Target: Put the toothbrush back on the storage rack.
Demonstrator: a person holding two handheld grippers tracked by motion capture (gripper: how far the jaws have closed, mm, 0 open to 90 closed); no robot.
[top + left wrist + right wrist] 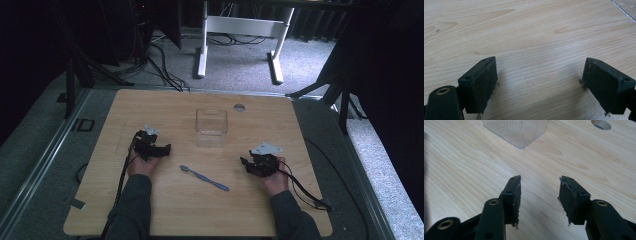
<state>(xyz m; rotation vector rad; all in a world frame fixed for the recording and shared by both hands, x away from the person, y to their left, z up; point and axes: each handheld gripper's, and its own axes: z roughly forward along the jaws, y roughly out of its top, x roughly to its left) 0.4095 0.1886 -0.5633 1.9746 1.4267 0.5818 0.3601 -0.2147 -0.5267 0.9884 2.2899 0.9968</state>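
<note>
- A blue toothbrush (204,178) is seen lying flat on the bare wooden surface (165,210), between the two hands and nearer the person's edge than the far edge. Its head is turned toward the left side in the high view, its handle running down and to the right.
- The toothbrush is touched by neither claw; it lies near both, with open wood on each side.
- The left claw (164,149) is held low over the surface, just left of the toothbrush head. In the left gripper view (539,82) the jaws are seen spread wide apart, with nothing but wood grain between them.
- The right claw (245,164) is held low on the other side, to the right of the handle end. In the right gripper view (539,200) the jaws are parted by a moderate gap, narrower than the left pair, and nothing is gripped.
- A clear square container (211,122) stands upright beyond the toothbrush, near the middle of the surface and well apart from both claws. Its lower corner is recorded at the top of the right gripper view (516,131), and an edge at the upper right of the left gripper view (625,8).
- A round hole (239,107) is noted in the surface just beyond the container, also seen in the right gripper view (601,124).
- A white desk frame (240,30) stands on the floor behind.
</note>
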